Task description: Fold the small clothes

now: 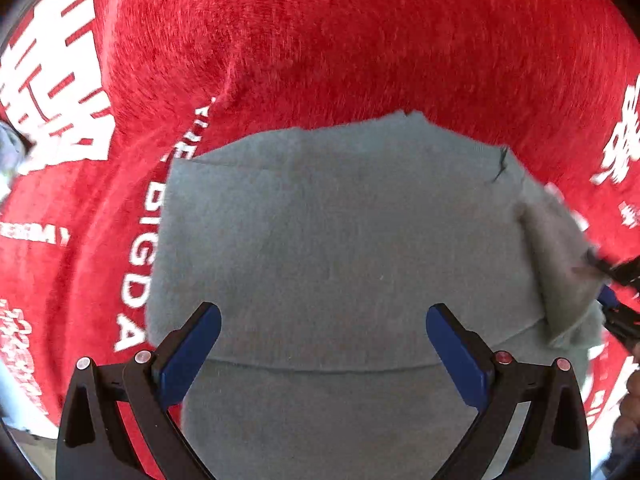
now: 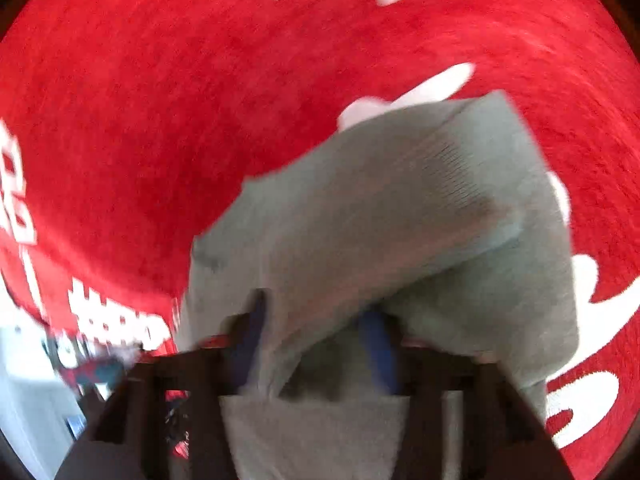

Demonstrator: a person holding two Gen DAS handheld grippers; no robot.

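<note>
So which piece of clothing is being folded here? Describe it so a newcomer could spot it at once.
A fuzzy red cloth printed with white lettering covers the whole work surface. On it lies the grey-green knit garment, with one edge lifted in the right gripper. It is the only plain, unprinted fabric in view.

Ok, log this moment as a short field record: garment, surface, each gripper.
garment: grey-green knit garment, partly folded, one edge lifted
surface: red cloth with white lettering under the garment
left gripper: open above the garment, nothing between its fingers
right gripper: shut on a bunched fold of the garment, view blurred
</note>
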